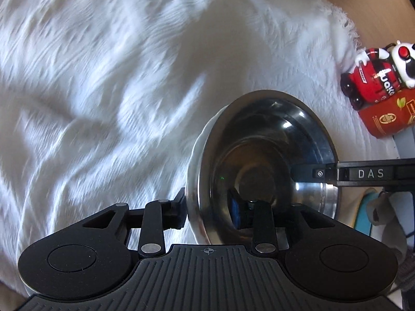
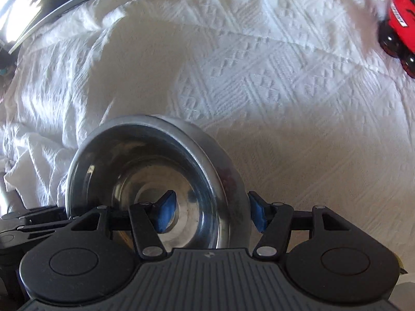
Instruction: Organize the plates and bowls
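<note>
The left tool (image 1: 211,211) is set astride the rim of a steel bowl (image 1: 262,160), partly open; contact cannot be judged. The right tool (image 2: 212,213) likewise straddles a second steel bowl (image 2: 145,173), its pads apart. A white cloth (image 2: 285,77) lies beneath, a red toy car (image 2: 399,20) at two o'clock.

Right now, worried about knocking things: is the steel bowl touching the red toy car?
Apart. Left wrist view shows white cloth between steel bowl and red toy car.
</note>
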Demonstrator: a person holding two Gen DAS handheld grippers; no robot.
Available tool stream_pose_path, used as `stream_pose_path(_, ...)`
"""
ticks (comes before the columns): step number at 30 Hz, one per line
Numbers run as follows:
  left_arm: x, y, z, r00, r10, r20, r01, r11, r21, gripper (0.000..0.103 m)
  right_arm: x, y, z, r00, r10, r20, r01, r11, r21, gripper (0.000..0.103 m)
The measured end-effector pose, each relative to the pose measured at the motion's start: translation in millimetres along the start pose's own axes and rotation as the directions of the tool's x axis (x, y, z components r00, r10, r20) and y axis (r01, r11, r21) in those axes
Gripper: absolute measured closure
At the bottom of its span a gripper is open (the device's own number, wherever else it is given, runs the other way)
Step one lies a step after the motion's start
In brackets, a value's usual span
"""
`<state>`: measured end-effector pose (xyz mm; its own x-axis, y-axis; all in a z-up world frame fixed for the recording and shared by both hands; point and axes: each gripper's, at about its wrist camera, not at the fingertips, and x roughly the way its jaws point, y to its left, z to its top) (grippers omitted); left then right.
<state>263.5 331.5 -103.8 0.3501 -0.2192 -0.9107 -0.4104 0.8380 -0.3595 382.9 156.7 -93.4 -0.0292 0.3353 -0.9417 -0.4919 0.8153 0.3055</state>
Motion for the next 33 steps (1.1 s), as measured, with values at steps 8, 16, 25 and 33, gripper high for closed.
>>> stream_pose_path(8,0.4,-3.4,8.6,0.999,0.041,0.009,-0.041,0.999,0.025,0.076,1.8,-10.4,5.3,1.0,-0.014,-0.001,0.014,0.998,0.057,0.04)
stream_pose_path(16,-76.8,-22.6,-0.9,0.966,0.075,0.249,-0.086,0.996,0.034,0.082,-91.7,-26.1,-13.2,0.964,0.001,0.267,-0.007,1.0,0.022,0.041)
stream_pose_path(25,-79.5,-141.6,-45.5,0.947,-0.308,0.095,0.267,0.914,0.306,0.081,-170.3,-83.0,-109.0,0.85,-0.184,0.494,0.225,0.974,-0.025,0.027)
stream_pose_path(33,-35.4,-180.9,-72.7,0.992,-0.11,0.058,0.082,0.926,0.369,0.077,-141.8,-131.2,-150.3,0.887,-0.137,0.44,0.117,0.99,0.073,0.027)
